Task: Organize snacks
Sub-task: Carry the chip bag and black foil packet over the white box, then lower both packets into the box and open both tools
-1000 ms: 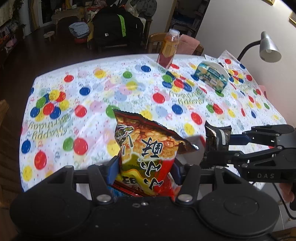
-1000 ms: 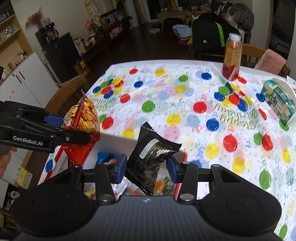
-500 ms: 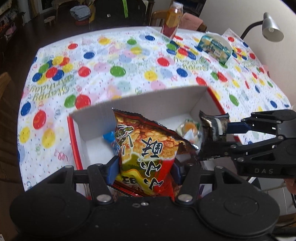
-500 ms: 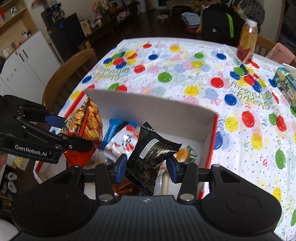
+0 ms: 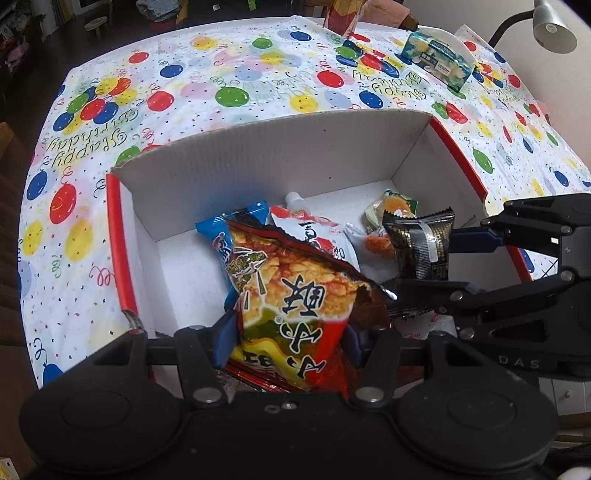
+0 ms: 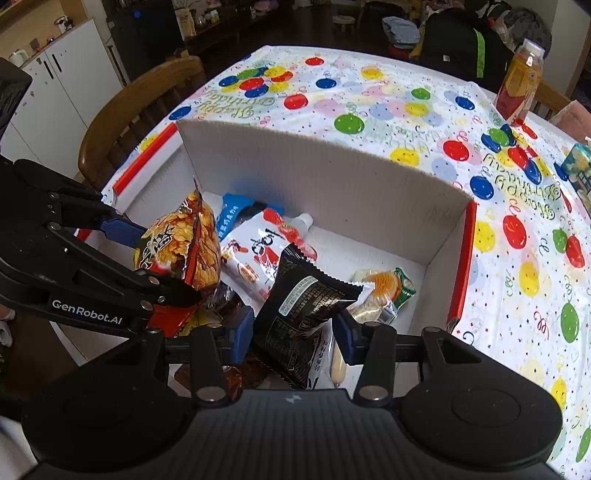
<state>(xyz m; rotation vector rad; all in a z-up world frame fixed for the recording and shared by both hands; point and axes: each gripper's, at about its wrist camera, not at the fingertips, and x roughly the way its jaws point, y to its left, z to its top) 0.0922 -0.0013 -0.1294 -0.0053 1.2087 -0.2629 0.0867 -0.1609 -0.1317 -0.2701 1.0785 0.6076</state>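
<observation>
My left gripper (image 5: 286, 332) is shut on a red and orange chip bag (image 5: 291, 302), held over the near side of a white cardboard box (image 5: 280, 155) with red edges. My right gripper (image 6: 293, 328) is shut on a black snack packet (image 6: 299, 310) just to the right, also over the box. Each gripper shows in the other's view: the right one (image 5: 436, 258) with the black packet (image 5: 421, 243), the left one (image 6: 162, 258) with the chip bag (image 6: 181, 243). In the box lie a blue packet (image 6: 232, 214), a white and red pouch (image 6: 258, 251) and an orange and green snack (image 6: 388, 284).
The box sits on a table with a balloon-print cloth (image 5: 221, 81). A juice bottle (image 6: 519, 81) and a blue-green carton (image 5: 439, 64) stand at the far side. A wooden chair (image 6: 136, 110) is at the left edge, a desk lamp (image 5: 554, 22) at the right.
Both grippers have tilted down and come lower over the box with their packets still held. The box, first nearly out of sight, now fills the middle of both views.
</observation>
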